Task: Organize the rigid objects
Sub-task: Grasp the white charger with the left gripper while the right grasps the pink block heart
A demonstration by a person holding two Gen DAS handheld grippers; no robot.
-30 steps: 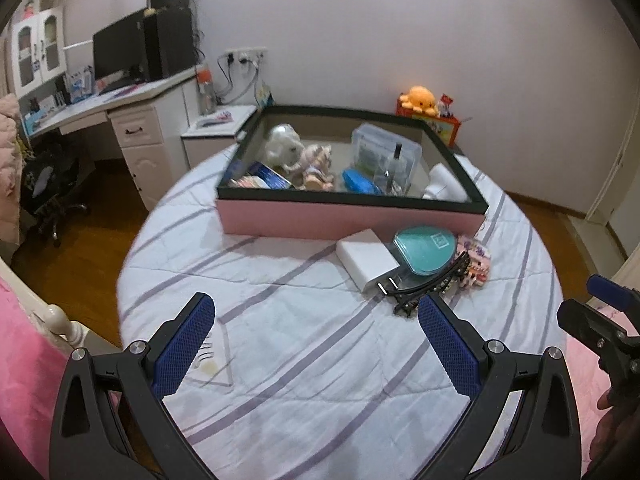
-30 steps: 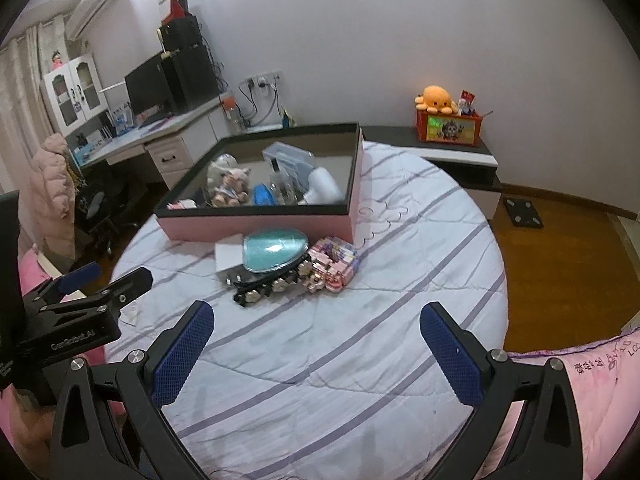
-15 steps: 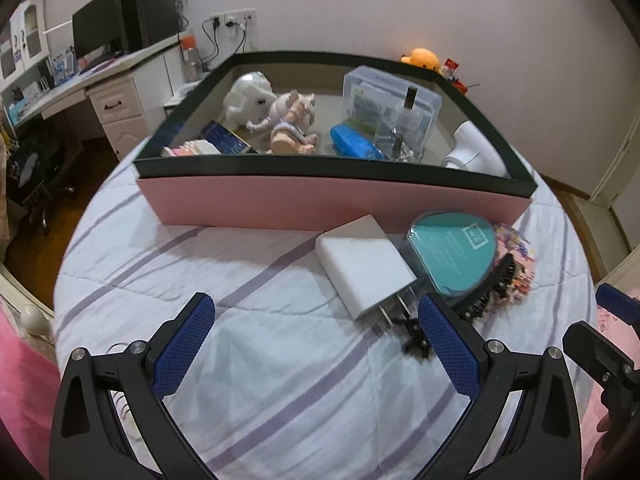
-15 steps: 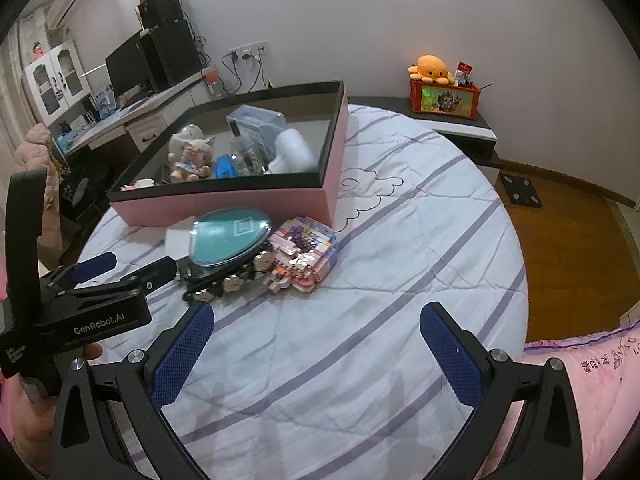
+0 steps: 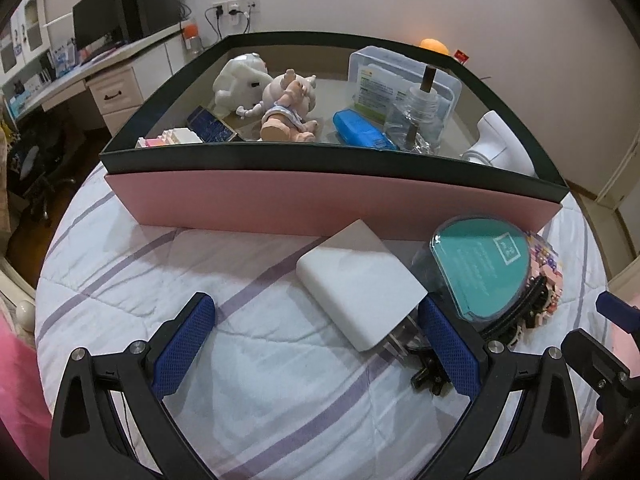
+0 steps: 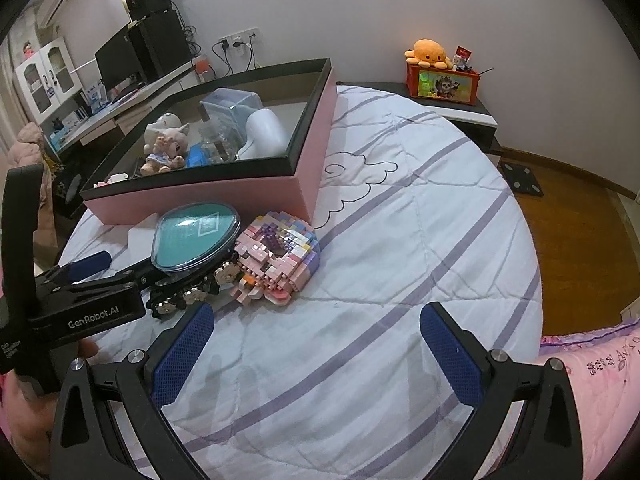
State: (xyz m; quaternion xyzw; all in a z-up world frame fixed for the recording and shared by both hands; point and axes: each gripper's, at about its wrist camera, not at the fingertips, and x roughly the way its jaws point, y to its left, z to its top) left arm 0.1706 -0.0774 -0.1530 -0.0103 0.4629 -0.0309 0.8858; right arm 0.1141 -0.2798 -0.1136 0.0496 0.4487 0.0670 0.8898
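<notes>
A pink box with a black rim [image 5: 320, 196] [image 6: 208, 196] holds toys, a blue case, a clear container and a white dryer. In front of it on the bed lie a white charger block [image 5: 360, 284], a teal oval case [image 5: 480, 264] [image 6: 196, 236], a black hair clip [image 5: 516, 320] [image 6: 188, 292] and a pink brick model [image 6: 276, 260]. My left gripper [image 5: 316, 344] is open, its right finger beside the charger's prongs. My right gripper [image 6: 316, 352] is open and empty over bare quilt, below the brick model.
The round bed has a white quilt with purple stripes [image 6: 400, 240]. A desk with a monitor [image 6: 120, 64] stands at the back left. A red box with an orange plush [image 6: 440, 76] sits on a low shelf by the wall. Wooden floor lies to the right.
Both grippers have moved forward toward the objects in front of the pink box. The left gripper has come close to the white charger. Both stayed open.
</notes>
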